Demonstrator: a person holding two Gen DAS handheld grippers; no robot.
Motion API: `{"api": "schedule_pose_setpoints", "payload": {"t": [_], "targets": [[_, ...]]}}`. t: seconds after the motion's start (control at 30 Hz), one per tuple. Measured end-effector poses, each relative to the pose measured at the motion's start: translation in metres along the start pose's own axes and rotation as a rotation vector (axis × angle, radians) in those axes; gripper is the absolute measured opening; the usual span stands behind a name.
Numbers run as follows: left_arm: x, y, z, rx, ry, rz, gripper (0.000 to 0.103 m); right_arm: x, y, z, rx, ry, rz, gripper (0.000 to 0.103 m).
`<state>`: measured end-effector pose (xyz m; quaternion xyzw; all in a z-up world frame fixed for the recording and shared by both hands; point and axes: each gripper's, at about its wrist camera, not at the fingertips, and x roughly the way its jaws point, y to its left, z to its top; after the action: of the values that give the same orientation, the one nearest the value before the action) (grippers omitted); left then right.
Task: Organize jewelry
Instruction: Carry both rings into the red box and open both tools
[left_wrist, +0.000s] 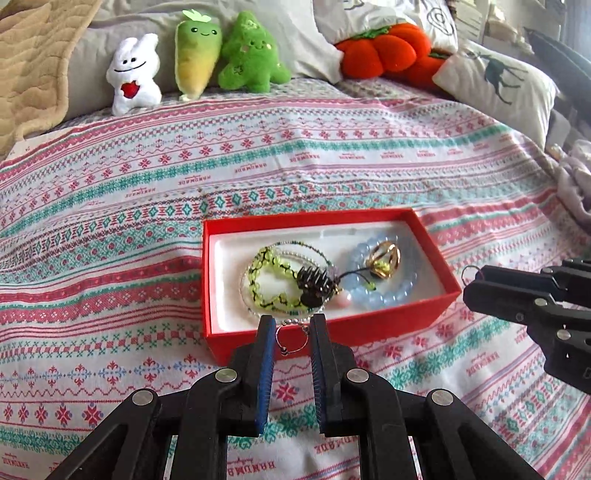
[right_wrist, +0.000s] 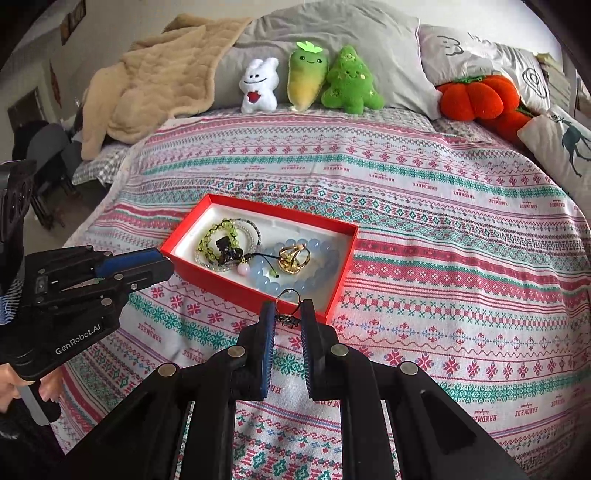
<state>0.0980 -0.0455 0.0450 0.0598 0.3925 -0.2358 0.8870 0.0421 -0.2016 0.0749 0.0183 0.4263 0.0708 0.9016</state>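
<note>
We have a small piece in each gripper, both at the near edge of the red box (left_wrist: 334, 334), presumably staged to go in with the rest.

Left gripper (left_wrist: 292, 325): jaws part-closed, pinching a thin wire ring (left_wrist: 291, 338) with small beads on it. The hoop spans the gap between the pads, so its plane faces us and its wide axis runs finger to finger. It sits just short of the box's near wall, tips over the rim.

Right gripper (right_wrist: 288, 308): jaws clamped on a ring (right_wrist: 289, 297) with a dark charm (right_wrist: 287, 320). The hoop sticks up past the fingertips toward the box, charm hanging back between the pads, so the long axis runs along the fingers. It sits at the box's near corner.

Ahead of both grippers, inside the box: green bead bracelet (left_wrist: 271, 280) on the left, blue bead bracelet (left_wrist: 384, 273) on the right with gold rings (left_wrist: 384, 260) on it, dark spiky piece (left_wrist: 314, 284) between them.

Our read: both loads are held by the edge so they drop flat onto the white liner. The box lies long-axis across the left gripper's view, and skewed from the right's.
</note>
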Motion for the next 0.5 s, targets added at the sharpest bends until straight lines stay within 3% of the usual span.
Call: {"api": "schedule_pose_setpoints", "payload": {"t": [0.5], "targets": [[0.037,0.008,0.024,-0.072,0.002,0.068,0.015,0.035,-0.003,0.022,0.053,0.02,0.026,0.014]]}}
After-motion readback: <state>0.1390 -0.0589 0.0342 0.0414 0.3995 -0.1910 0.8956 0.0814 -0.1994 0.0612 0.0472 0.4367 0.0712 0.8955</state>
